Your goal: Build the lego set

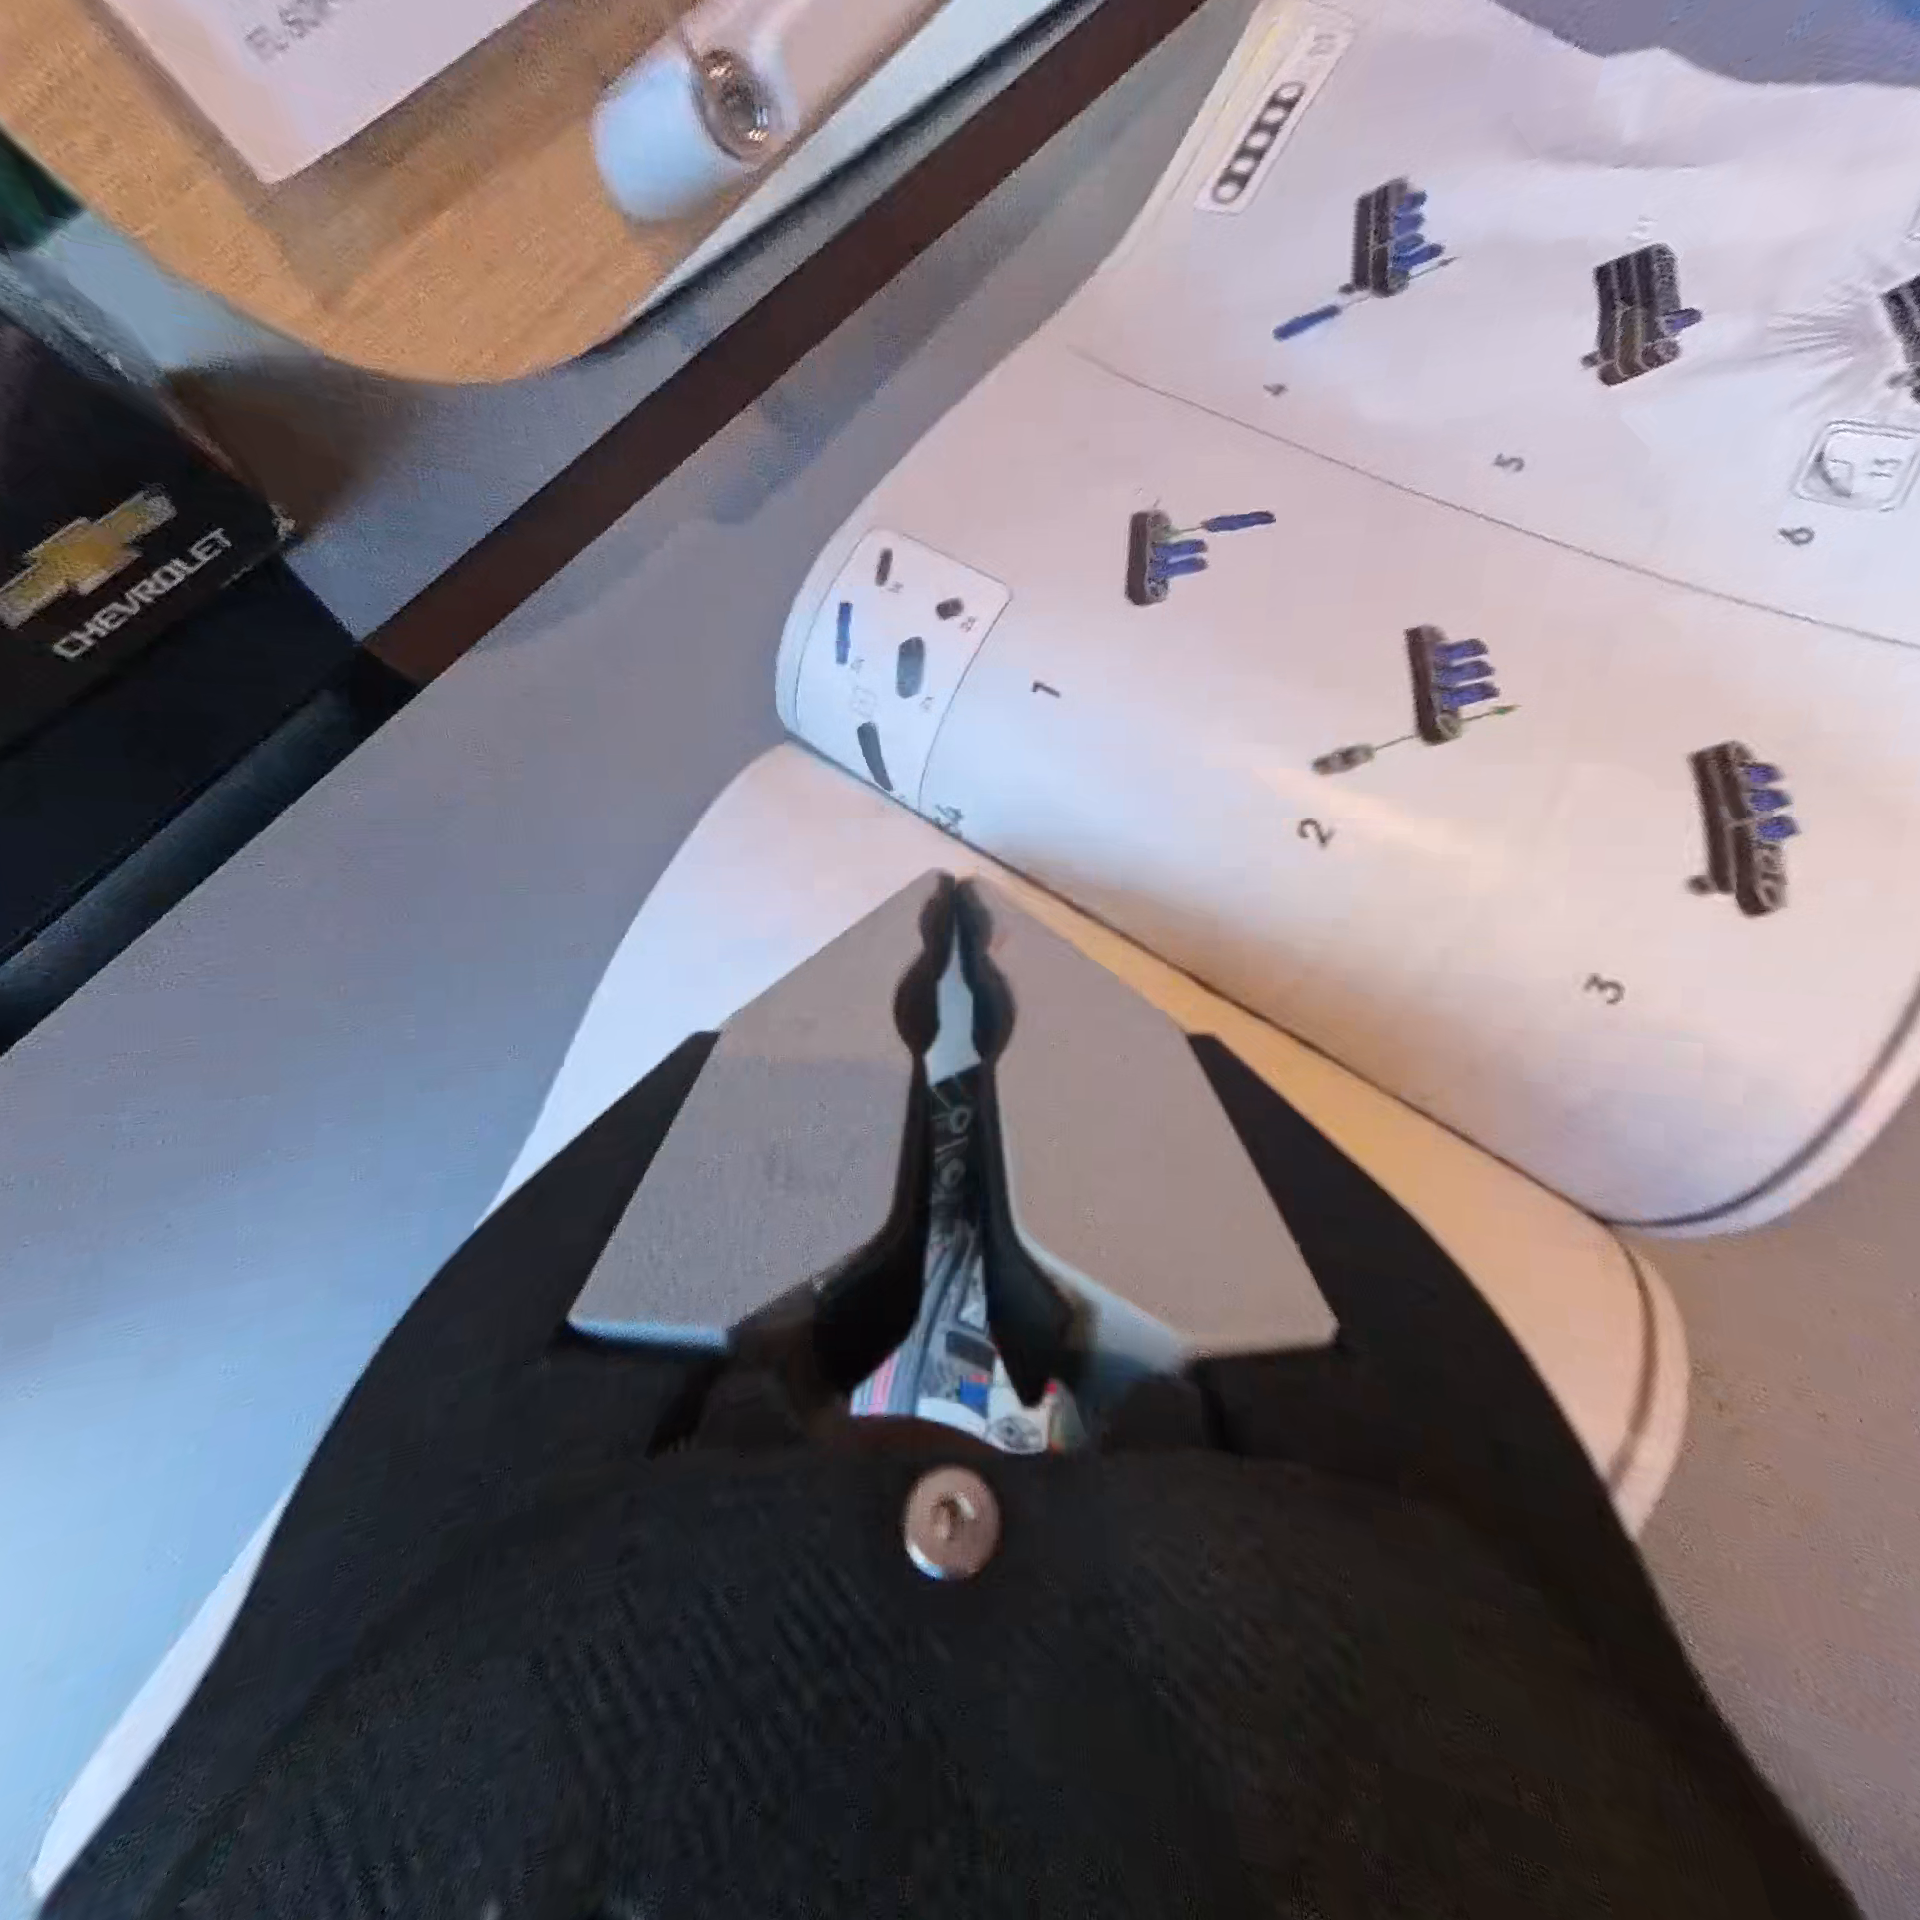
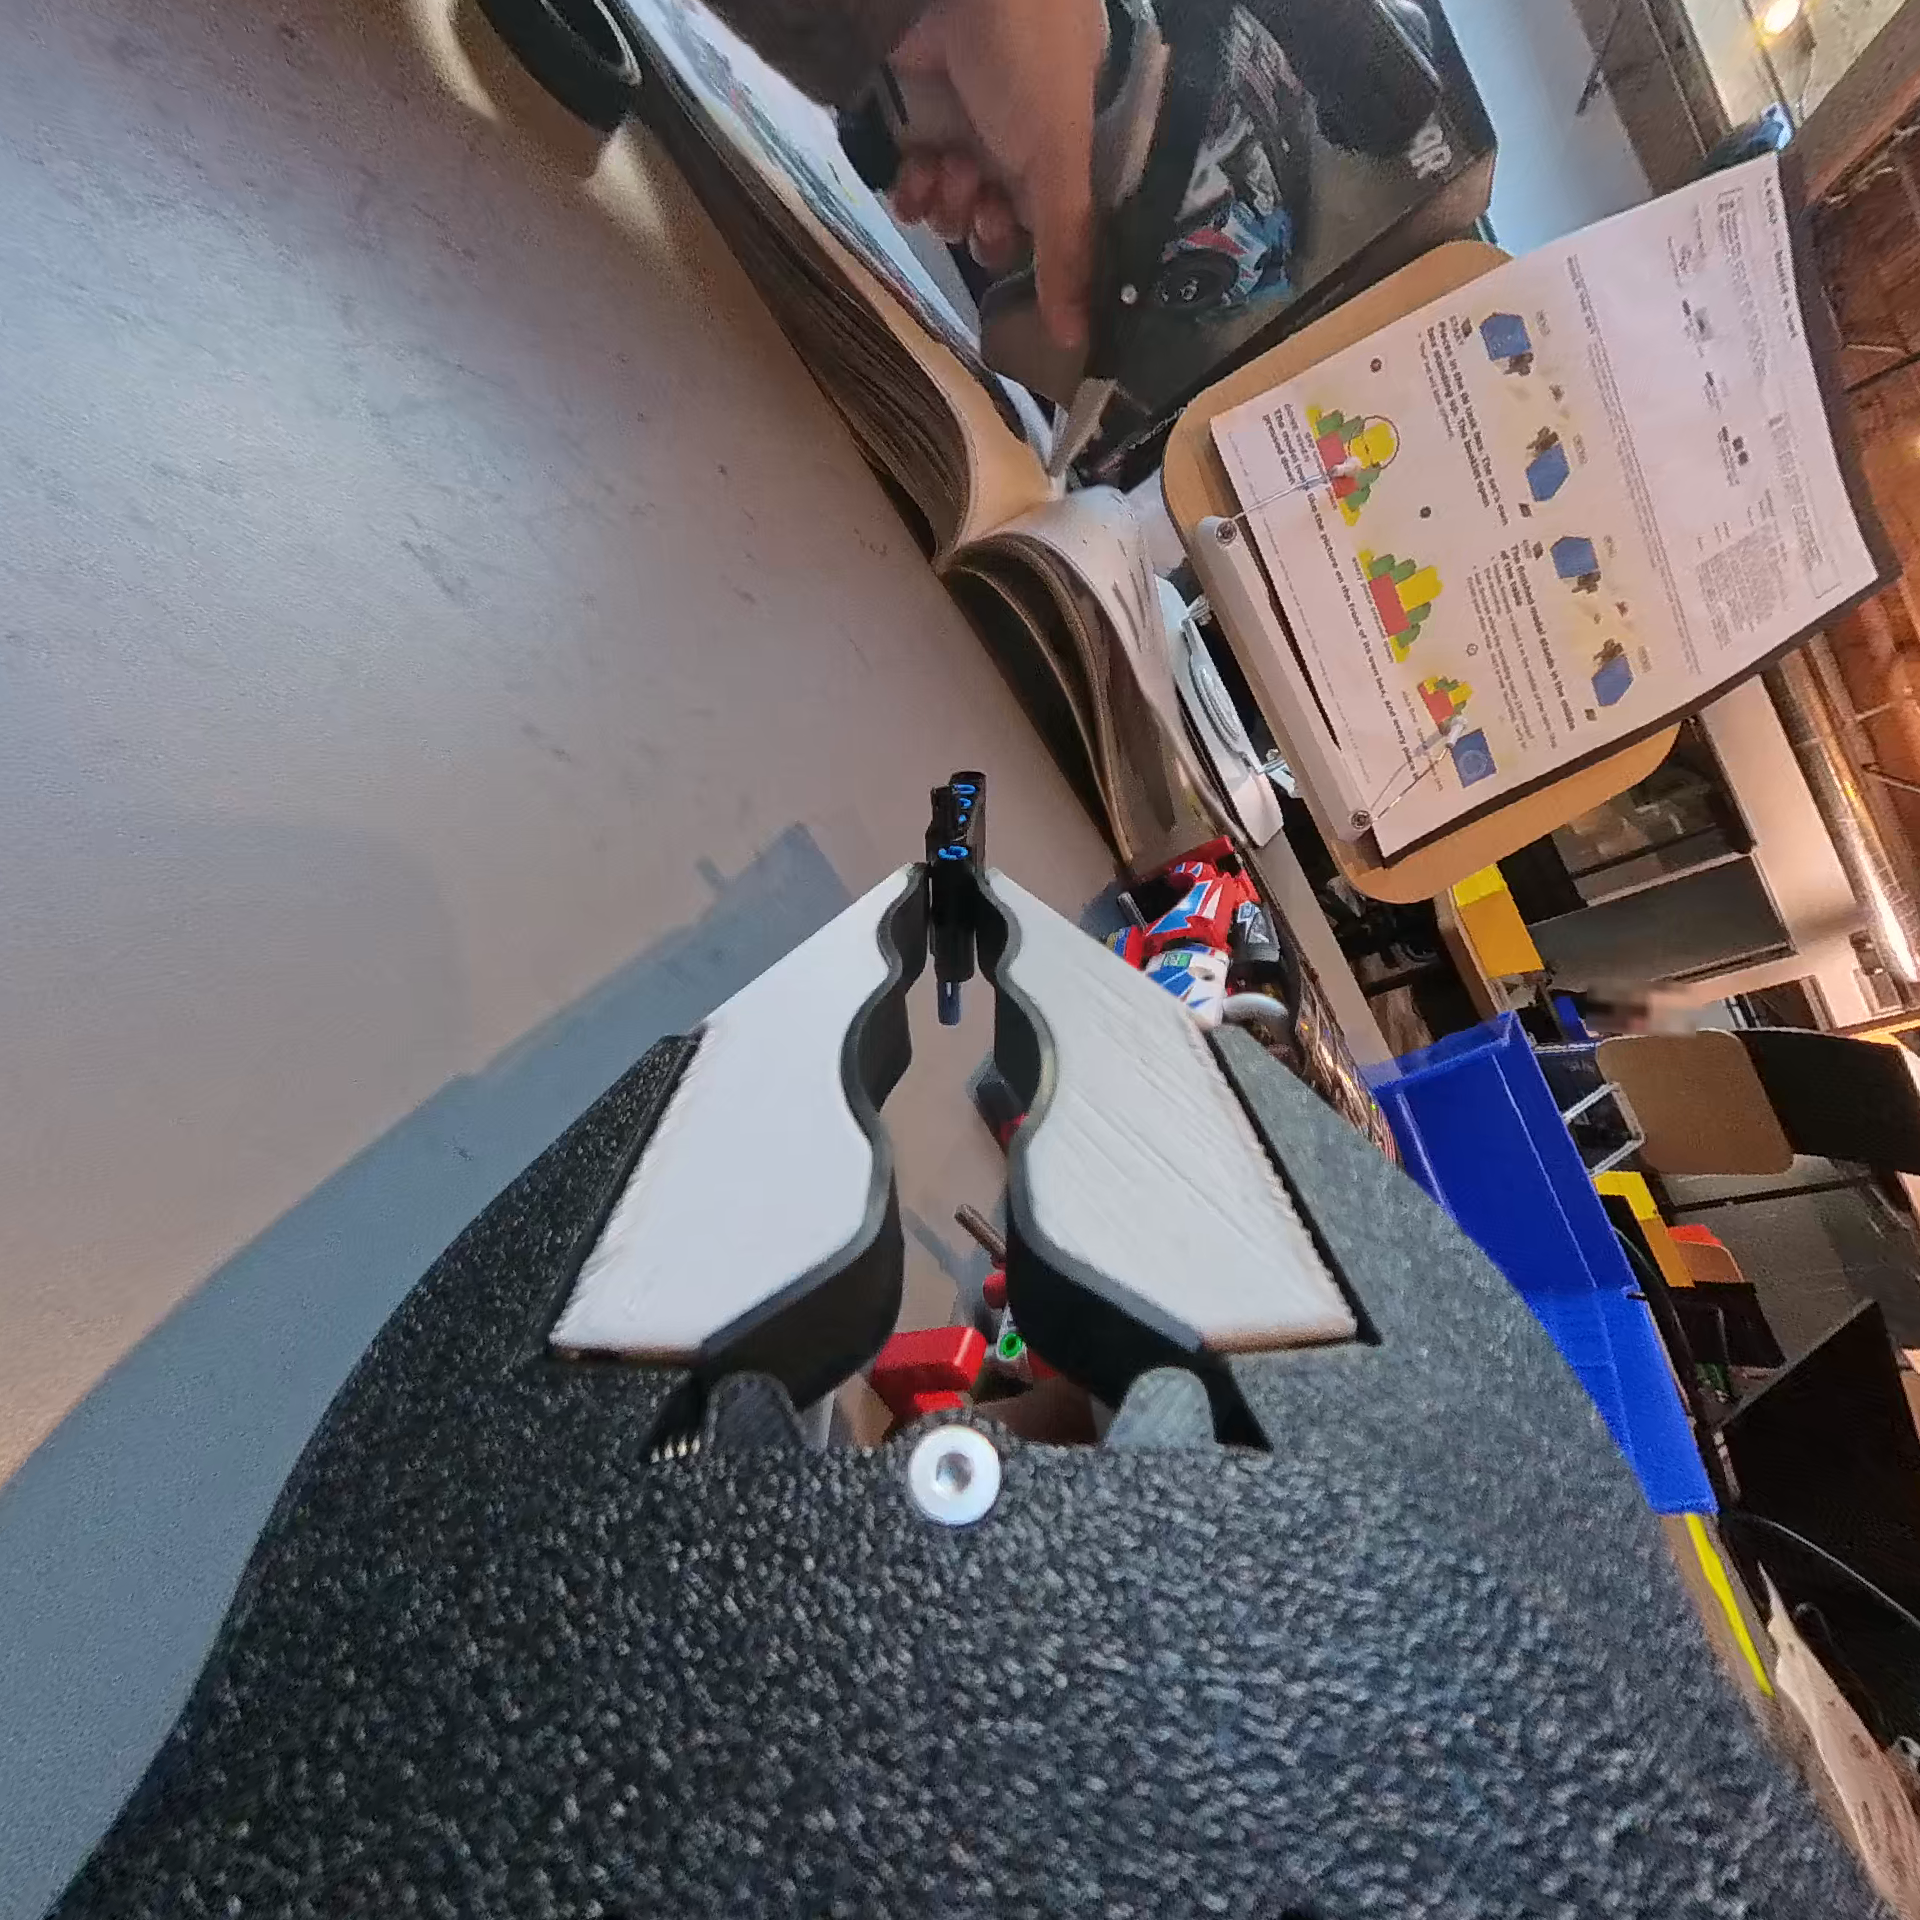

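My right gripper is shut on a small black Lego beam assembly with blue pins, held above the grey table. The assembly sticks out past the fingertips. My left gripper is shut at the lower edge of a curled page of the open instruction booklet, which shows numbered build steps. In the right wrist view the left gripper, held by a person's hand, touches the top of the booklet.
A black set box stands left of the booklet. A wooden board with a printed sheet, a blue bin, and red, white and blue Lego parts sit at the table's right side. A red piece lies under my right gripper.
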Demonstrator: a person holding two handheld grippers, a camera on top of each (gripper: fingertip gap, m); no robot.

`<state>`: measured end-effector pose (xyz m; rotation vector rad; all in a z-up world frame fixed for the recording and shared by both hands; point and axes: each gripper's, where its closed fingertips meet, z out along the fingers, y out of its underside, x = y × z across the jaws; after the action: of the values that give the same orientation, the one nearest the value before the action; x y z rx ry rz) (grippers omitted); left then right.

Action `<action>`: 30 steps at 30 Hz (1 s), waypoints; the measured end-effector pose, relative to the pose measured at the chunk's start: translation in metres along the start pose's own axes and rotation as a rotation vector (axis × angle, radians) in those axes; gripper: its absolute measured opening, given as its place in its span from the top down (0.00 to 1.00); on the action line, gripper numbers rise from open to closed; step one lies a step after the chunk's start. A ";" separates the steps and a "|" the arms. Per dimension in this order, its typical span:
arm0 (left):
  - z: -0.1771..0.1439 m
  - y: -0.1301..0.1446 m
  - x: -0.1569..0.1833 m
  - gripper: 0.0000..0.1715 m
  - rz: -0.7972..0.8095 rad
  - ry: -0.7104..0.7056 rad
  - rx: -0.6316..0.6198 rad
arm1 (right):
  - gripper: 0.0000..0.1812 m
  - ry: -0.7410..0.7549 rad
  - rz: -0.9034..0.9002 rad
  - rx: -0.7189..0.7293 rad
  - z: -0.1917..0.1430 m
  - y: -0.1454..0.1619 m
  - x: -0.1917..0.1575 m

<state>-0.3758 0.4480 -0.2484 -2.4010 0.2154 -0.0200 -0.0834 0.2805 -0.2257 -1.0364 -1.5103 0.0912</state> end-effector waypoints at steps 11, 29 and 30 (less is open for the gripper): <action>-0.012 -0.005 0.013 0.98 0.011 -0.019 0.090 | 0.95 0.005 0.015 -0.010 0.000 0.006 0.004; -0.055 -0.012 0.104 0.57 0.081 0.106 0.193 | 0.95 0.009 0.016 -0.014 -0.002 0.006 0.004; -0.054 -0.014 0.109 0.57 0.091 0.094 0.207 | 0.95 0.009 0.015 -0.014 -0.002 0.006 0.004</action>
<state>-0.2699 0.4047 -0.2041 -2.1839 0.3493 -0.1081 -0.0780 0.2857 -0.2260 -1.0582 -1.4969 0.0869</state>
